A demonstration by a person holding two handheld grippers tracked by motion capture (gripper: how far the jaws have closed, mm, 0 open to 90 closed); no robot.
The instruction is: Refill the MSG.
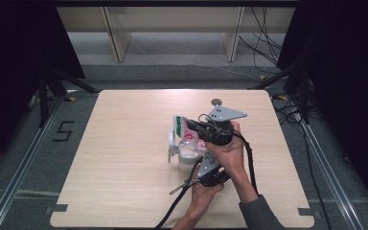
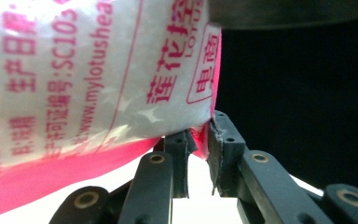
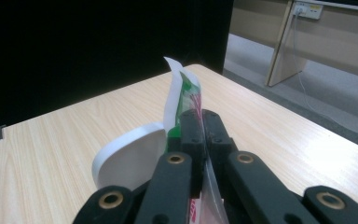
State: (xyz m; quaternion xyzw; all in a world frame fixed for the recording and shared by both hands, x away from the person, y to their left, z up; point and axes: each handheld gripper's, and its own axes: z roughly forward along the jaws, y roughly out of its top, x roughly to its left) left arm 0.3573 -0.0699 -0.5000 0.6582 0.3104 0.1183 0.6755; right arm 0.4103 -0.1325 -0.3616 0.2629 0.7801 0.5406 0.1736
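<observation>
Working a little right of the middle of the desk (image 1: 124, 167), well apart from all four edges, so having plenty of open room toward the left and far edges. Holding the printed bag (image 1: 184, 128) tilted above the white jar (image 1: 188, 162), which is standing on the desk just in front of the hands. Probably risking a spill onto the desk if the bag's mouth is drifting past the jar's rim. Possibly knocking the jar or its open lid (image 1: 172, 144), standing up at the jar's left side, when lowering the bag. Clamping the bag's upper part with the right claw (image 3: 200, 116), jaws fully together on the film. Pinching a lower pink corner with the left claw (image 2: 198, 140), jaws narrow; perhaps slipping off, since gripping only a thin edge.
</observation>
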